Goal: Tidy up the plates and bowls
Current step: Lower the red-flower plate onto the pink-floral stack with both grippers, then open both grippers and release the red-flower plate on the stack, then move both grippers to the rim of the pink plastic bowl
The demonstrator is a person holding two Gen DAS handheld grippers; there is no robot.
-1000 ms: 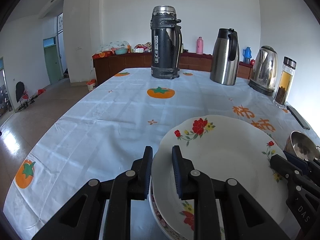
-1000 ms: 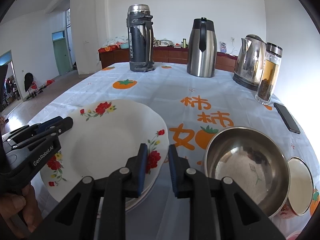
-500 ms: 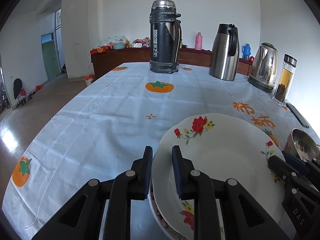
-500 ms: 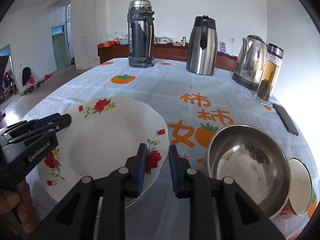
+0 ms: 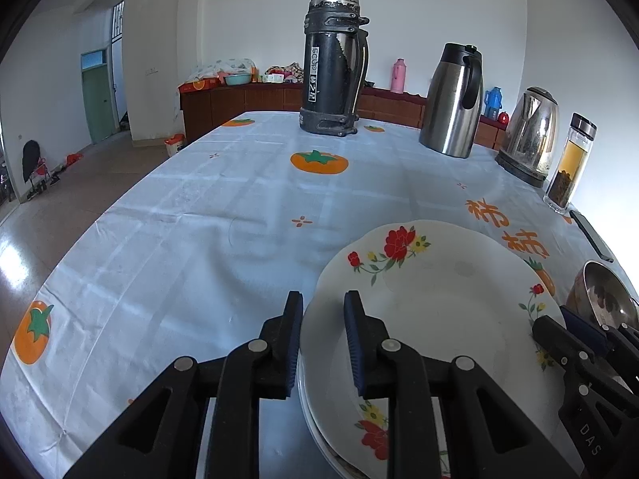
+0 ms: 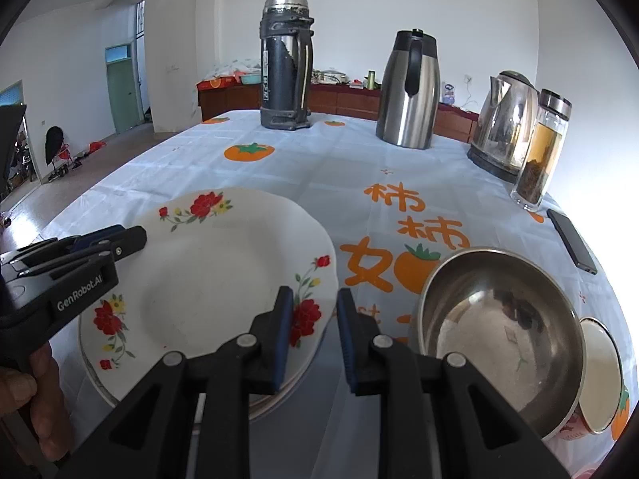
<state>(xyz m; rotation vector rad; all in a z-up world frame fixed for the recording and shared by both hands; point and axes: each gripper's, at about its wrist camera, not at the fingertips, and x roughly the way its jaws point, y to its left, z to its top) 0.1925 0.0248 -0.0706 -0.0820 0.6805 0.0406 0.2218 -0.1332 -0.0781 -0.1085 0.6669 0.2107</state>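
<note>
Hardly anything has shifted since a second ago: our left tongs (image 5: 323, 297) and right tongs (image 6: 314, 292) stay clamped on opposite rims of the plate stack (image 5: 439, 311) by the tabletop's (image 5: 199, 239) near edge, plates gathered, steel bowl (image 6: 499, 335) beside them seemingly unsorted.

Glossy white glazed plates (image 6: 223, 279) with red floral print; polished mirror-bright steel bowl (image 6: 499, 327); smooth printed tablecloth (image 5: 199, 219), faintly creased; brushed-metal carafe (image 6: 409, 92); scuffed matt black flask (image 5: 333, 68); shiny steel kettle (image 6: 505, 119); clear glass bottle (image 6: 543, 151).
</note>
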